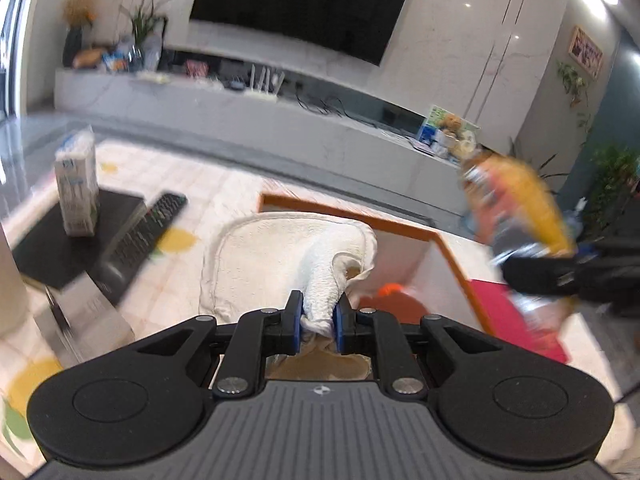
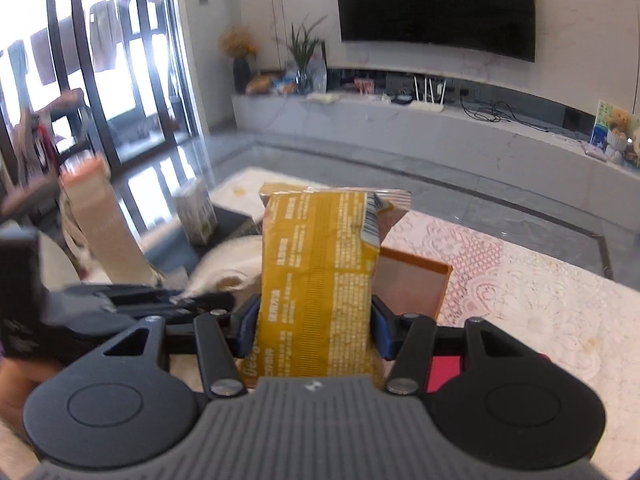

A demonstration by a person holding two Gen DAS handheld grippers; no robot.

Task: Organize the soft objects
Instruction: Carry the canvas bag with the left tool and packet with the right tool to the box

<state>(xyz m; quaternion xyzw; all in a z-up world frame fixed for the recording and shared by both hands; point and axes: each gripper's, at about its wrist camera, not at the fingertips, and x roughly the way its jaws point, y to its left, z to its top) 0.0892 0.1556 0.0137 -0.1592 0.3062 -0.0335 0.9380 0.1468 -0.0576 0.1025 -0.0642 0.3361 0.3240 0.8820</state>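
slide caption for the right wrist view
Right gripper clamps a yellow snack packet above the orange-rimmed box.

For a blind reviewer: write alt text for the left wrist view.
The left gripper pinches a white towel draped over an orange-rimmed box. At right, the right gripper carries a blurred yellow snack bag; a TV hangs behind.

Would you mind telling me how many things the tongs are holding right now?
2. The left tongs pinch the white towel over the orange-rimmed box; the right tongs clamp the yellow snack packet.
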